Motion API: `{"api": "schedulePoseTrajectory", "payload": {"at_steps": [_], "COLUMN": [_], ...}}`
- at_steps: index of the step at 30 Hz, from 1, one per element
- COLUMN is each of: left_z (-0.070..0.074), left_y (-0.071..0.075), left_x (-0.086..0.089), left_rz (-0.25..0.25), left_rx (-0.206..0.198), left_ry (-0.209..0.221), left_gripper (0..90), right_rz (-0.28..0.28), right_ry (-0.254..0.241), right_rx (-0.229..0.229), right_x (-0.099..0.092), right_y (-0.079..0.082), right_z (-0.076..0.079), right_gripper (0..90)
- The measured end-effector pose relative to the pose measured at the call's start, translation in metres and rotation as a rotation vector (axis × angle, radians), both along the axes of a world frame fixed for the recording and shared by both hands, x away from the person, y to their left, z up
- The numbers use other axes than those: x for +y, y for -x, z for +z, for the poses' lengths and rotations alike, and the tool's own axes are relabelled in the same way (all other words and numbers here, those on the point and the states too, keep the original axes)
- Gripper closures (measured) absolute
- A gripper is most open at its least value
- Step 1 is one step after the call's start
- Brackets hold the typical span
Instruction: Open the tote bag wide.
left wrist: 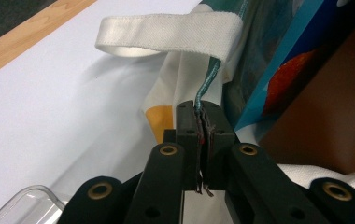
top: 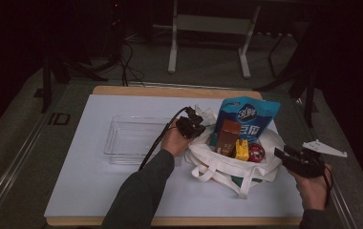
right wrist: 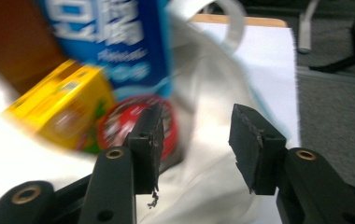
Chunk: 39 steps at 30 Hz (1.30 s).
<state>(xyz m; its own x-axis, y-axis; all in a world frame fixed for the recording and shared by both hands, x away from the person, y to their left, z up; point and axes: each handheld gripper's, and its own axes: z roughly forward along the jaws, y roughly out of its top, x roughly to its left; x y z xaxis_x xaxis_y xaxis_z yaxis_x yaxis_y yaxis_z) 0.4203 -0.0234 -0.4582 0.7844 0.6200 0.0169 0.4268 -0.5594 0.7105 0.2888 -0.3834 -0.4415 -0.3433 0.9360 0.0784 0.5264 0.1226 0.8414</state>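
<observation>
- Right now my left gripper [left wrist: 205, 135] has its jaws pressed together on the teal-edged rim of the tote bag [top: 227, 167], a thin fold of cloth pinched between the pads.
- I judge that pinch is there to keep the bag's mouth propped open on the far-left side, so the goods inside stay reachable.
- My right gripper [right wrist: 196, 140] has its jaws parted about halfway with nothing between them; in the high view it sits just off the bag's right side.
- The white cloth of the bag lies just beyond those pads, not touched by them as far as I can tell.
- The bag sits on the white mat [top: 74, 181] toward its right half, slumped low, one handle [left wrist: 166, 30] looped over on the left.
- Standing upright in it is a blue pouch [top: 251, 119] with white Chinese characters I cannot make out; the right gripper view blurs them.
- In front lean a brown box [top: 228, 136], a yellow box [top: 241, 150] and a round red tin [top: 256, 152]; their print is too small to read.
- A clear plastic tray [top: 132, 138] waits to the left of the bag, probably the place these goods belong.
</observation>
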Motion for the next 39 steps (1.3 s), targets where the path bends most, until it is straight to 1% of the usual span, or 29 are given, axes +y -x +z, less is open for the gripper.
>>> {"api": "schedulePoseTrajectory", "payload": {"at_steps": [4,5,6,7,8,9,11,12,13,14,16,17,18,19,20,21,22,23,25,26,27,28,29,30,32,33,35,38,39], "left_z": [0.000,0.000,0.000,-0.001,-0.001,-0.002,-0.002,-0.003,-0.002,-0.002,0.000,0.000,0.001,0.001,0.004,0.006,0.006,0.010,0.011,0.014,0.014,0.017,0.017,0.020,0.021,0.023,0.027,0.030,0.030], "left_y": [0.000,0.001,0.001,0.001,0.001,0.001,0.002,0.002,0.003,0.003,0.004,0.005,0.006,0.006,0.010,0.011,0.011,0.017,0.020,0.026,0.026,0.032,0.032,0.038,0.041,0.043,0.048,0.053,0.054], "left_x": [0.000,0.000,0.000,0.000,0.000,0.000,-0.001,-0.002,-0.002,-0.002,-0.001,-0.001,-0.001,-0.001,-0.002,-0.002,-0.002,-0.001,-0.001,0.000,0.000,0.002,0.002,0.005,0.006,0.008,0.012,0.014,0.014], "left_rz": [-0.001,0.000,0.000,0.006,0.007,0.008,0.010,0.009,0.003,0.002,-0.002,-0.002,-0.002,-0.002,-0.005,-0.010,-0.010,-0.015,-0.018,-0.018,-0.018,-0.017,-0.017,-0.021,-0.019,-0.021,-0.029,-0.041,-0.045], "left_rx": [-0.001,-0.002,-0.002,0.001,0.002,0.001,0.001,-0.001,0.000,-0.002,-0.007,-0.008,-0.009,-0.009,-0.019,-0.025,-0.025,-0.038,-0.044,-0.060,-0.060,-0.077,-0.077,-0.090,-0.098,-0.105,-0.116,-0.114,-0.116], "left_ry": [-0.003,-0.003,-0.003,0.004,0.005,0.008,0.011,0.010,0.011,0.014,0.008,0.013,0.017,0.017,0.022,0.027,0.027,0.049,0.058,0.075,0.075,0.087,0.087,0.105,0.112,0.114,0.136,0.154,0.154], "left_gripper": [86.8,86.8,86.7,86.7,86.5,86.4,86.1,86.1,85.4,84.8,83.9,83.4,82.7,81.8,80.7,79.5,77.9,76.5,74.4,73.7,72.8,71.9,71.4,70.7,69.5,69.5,68.5,68.4,68.4], "right_rz": [0.079,0.093,0.093,0.134,0.155,0.171,0.177,0.192,0.229,0.240,0.253,0.258,0.247,0.247,0.227,0.227,0.227,0.227,0.225,0.223,0.223,0.218,0.213,0.205,0.197,0.197,0.184,0.167,0.158], "right_ry": [-0.006,0.000,0.000,-0.025,-0.017,0.016,0.021,0.012,0.017,0.031,0.054,0.068,0.079,0.079,0.056,0.050,0.050,0.044,0.035,0.028,0.028,0.030,0.031,0.030,0.023,0.023,0.023,0.036,0.035], "right_rx": [0.000,0.000,0.000,0.007,0.014,0.015,0.013,0.011,-0.001,-0.004,0.005,0.009,0.017,0.017,0.054,0.069,0.069,0.115,0.122,0.139,0.139,0.147,0.151,0.153,0.157,0.157,0.152,0.148,0.146], "right_x": [0.008,0.011,0.011,0.017,0.020,0.025,0.027,0.029,0.036,0.040,0.051,0.055,0.059,0.059,0.061,0.061,0.061,0.060,0.059,0.058,0.058,0.059,0.059,0.060,0.060,0.060,0.061,0.063,0.064], "right_y": [0.024,0.032,0.032,0.039,0.040,0.041,0.041,0.039,0.037,0.035,0.031,0.028,0.024,0.024,0.016,0.015,0.015,0.013,0.013,0.013,0.013,0.013,0.013,0.013,0.013,0.013,0.013,0.014,0.014], "right_z": [-0.012,-0.018,-0.018,-0.027,-0.028,-0.030,-0.030,-0.031,-0.033,-0.034,-0.038,-0.041,-0.045,-0.045,-0.057,-0.062,-0.062,-0.075,-0.076,-0.077,-0.077,-0.078,-0.080,-0.082,-0.083,-0.083,-0.085,-0.085,-0.086], "right_gripper": [56.1,55.6,55.6,54.7,54.2,54.2,54.2,54.3,60.0,63.5,69.0,72.5,76.3,76.3,83.1,84.4,84.4,85.0,85.0,85.1,85.1,84.9,84.6,84.4,84.1,84.1,83.8,82.6,81.8]}}
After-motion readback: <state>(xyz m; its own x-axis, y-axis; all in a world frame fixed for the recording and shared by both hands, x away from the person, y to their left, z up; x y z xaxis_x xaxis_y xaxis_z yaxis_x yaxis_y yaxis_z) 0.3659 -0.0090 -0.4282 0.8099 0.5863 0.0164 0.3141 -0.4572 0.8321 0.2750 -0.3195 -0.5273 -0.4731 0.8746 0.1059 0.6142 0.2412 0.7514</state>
